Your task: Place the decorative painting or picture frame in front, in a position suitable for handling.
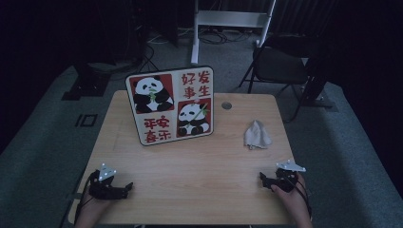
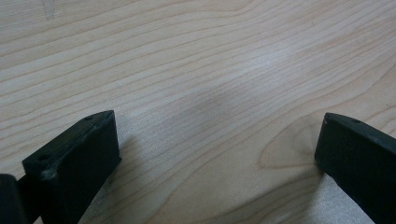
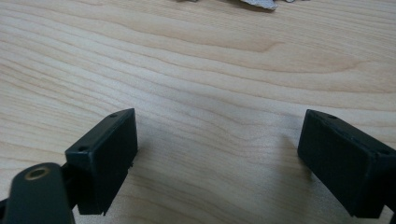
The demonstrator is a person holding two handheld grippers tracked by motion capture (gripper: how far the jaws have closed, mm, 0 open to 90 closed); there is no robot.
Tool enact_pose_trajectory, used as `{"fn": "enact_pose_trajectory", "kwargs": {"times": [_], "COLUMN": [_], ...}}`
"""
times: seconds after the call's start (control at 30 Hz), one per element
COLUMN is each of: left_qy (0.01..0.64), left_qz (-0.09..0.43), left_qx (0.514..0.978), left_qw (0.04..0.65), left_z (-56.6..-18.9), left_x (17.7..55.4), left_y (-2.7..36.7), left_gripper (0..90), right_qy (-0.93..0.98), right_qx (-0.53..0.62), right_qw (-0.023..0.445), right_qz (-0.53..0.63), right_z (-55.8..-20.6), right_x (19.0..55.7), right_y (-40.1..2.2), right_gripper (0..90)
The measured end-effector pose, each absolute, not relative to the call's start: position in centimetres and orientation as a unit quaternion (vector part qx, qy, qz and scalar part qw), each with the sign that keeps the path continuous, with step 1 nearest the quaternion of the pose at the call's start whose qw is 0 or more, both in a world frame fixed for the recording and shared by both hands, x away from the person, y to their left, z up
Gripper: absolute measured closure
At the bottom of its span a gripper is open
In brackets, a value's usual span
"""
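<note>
The crumpled cloth (image 1: 257,135) looks light and limp, best pinched at a raised fold; both grippers' fingers stand apart, empty.

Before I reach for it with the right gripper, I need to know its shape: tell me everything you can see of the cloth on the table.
The cloth is pale grey, soft and crumpled into a small peaked heap, not spread flat. It lies on the right half of the wooden table, right of the panda board and apart from it. Nothing touches it but the tabletop.
</note>
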State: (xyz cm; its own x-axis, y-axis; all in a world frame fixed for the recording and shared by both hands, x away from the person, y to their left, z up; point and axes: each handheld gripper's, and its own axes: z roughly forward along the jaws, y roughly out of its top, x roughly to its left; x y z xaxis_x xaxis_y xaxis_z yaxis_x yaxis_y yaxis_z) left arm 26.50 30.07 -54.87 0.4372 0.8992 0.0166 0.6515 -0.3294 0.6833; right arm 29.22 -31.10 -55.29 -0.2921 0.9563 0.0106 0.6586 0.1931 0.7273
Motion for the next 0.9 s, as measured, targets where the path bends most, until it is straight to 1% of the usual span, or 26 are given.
{"fn": "enact_pose_trajectory", "kwargs": {"times": [0.37, 0.47, 0.9], "left_qy": [0.478, 0.481, 0.482], "left_qz": [0.189, 0.179, 0.184], "left_qx": [0.803, 0.798, 0.798], "left_qw": [0.302, 0.316, 0.312], "left_z": [-54.6, -54.4, -54.1], "left_x": [27.2, 27.6, 29.7], "left_y": [30.6, 30.8, 32.2], "left_gripper": [1.2, 1.2, 1.3], "right_qy": [0.737, 0.737, 0.737], "right_qx": [0.548, 0.548, 0.548], "right_qw": [0.232, 0.232, 0.232], "right_qz": [0.321, 0.321, 0.321], "right_z": [-55.3, -55.3, -55.3], "right_x": [29.2, 29.2, 29.2], "right_y": [-31.1, -31.1, -31.1], "right_gripper": [11.5, 11.6, 11.6]}}
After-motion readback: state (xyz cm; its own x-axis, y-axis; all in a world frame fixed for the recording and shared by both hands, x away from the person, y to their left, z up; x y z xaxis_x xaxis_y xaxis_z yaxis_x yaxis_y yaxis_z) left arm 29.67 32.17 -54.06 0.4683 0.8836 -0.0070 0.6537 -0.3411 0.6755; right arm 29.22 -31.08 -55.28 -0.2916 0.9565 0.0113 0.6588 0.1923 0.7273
